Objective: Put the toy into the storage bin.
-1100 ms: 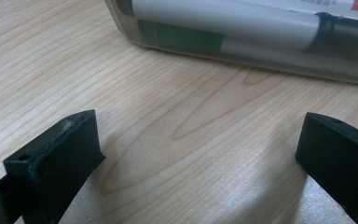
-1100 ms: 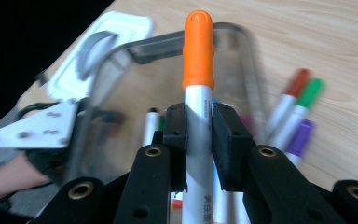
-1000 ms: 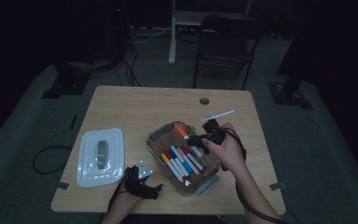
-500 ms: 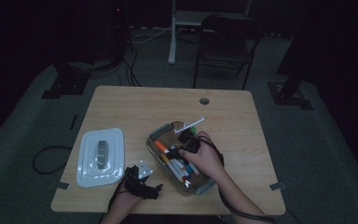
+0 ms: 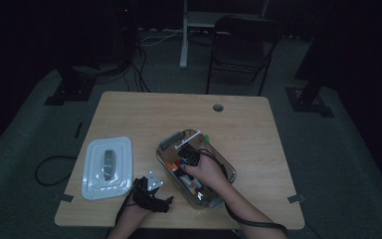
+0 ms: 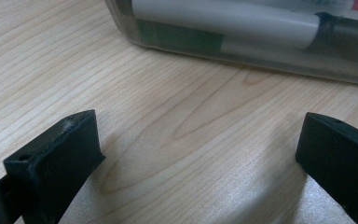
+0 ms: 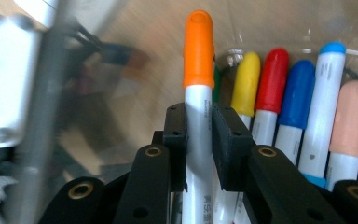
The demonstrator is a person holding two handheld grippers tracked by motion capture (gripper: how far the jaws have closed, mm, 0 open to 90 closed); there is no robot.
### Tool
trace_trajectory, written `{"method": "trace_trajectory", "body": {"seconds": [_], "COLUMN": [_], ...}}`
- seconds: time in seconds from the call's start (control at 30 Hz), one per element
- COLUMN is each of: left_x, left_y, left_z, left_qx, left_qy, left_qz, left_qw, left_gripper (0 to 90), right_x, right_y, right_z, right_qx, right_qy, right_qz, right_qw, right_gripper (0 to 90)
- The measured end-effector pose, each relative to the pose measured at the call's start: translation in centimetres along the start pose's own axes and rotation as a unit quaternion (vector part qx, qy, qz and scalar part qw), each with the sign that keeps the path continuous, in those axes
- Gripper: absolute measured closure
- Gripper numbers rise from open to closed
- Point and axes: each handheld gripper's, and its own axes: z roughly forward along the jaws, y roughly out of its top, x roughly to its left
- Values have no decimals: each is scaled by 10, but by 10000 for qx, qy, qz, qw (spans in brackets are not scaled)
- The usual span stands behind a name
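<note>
My right gripper (image 7: 199, 122) is shut on a white marker with an orange cap (image 7: 198, 46), which stands up between the two pads. Beyond it, a row of markers (image 7: 303, 93) lies side by side with yellow, red, blue and peach caps. From above, the right hand holds that gripper (image 5: 188, 157) low inside the clear container (image 5: 229, 172) in the middle of the table. My left gripper (image 6: 196, 135) rests open on the wood with nothing between its jaws, facing the container's side wall (image 6: 261, 51). In the high view the left gripper (image 5: 165, 200) sits by the table's near edge.
The container's white lid (image 5: 107, 167) lies flat at the left of the wooden table (image 5: 154, 114). A round cable hole (image 5: 218, 107) is near the far edge. A folding chair (image 5: 238, 45) stands beyond the table, and a cable loops on the floor at left.
The right hand has moved left and down into the container, carrying the marker with it. The left hand and its gripper have stayed where they were.
</note>
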Motion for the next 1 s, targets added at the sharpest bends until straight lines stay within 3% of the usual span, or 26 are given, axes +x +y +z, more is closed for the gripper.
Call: {"method": "trace_trajectory", "body": {"seconds": [0.13, 0.2, 0.33, 0.43, 0.53, 0.63, 0.77, 0.9, 0.93, 1.0], "left_x": [0, 0, 0, 0, 0, 0, 0, 0, 0, 0], "left_y": [0, 0, 0, 0, 0, 0, 0, 0, 0, 0], "left_z": [0, 0, 0, 0, 0, 0, 0, 0, 0, 0], "left_qx": [4, 5, 2, 7, 20, 10, 10, 9, 0, 0], "left_qy": [0, -1, 0, -4, -10, -3, -3, -3, 1, 2], "left_qz": [4, 4, 0, 4, 6, 4, 3, 6, 2, 2], "left_qw": [10000, 10000, 10000, 10000, 10000, 10000, 10000, 10000, 10000, 10000], "left_gripper": [5, 5, 5, 5, 5, 5, 5, 5, 5, 5], "right_x": [-2, -3, -3, -4, -7, -14, -38, -52, -73, -87], "right_y": [-1, -2, -3, -3, -7, -13, -23, -29, -38, -44], "right_z": [10, 13, 6, -5, -41, -69, -99, -109, -122, -126], "right_qx": [229, 340, 187, -30, -618, -1033, -1516, -1631, -1759, -1841], "right_qy": [-86, -31, -12, 9, 130, 39, -255, -346, -491, -654], "right_qz": [28, 53, -105, -128, -135, -131, 12, 177, 340, 517], "right_qw": [9997, 9994, 9998, 9999, 9979, 9946, 9881, 9858, 9826, 9794], "right_gripper": [759, 714, 677, 656, 629, 599, 561, 557, 551, 551]}}
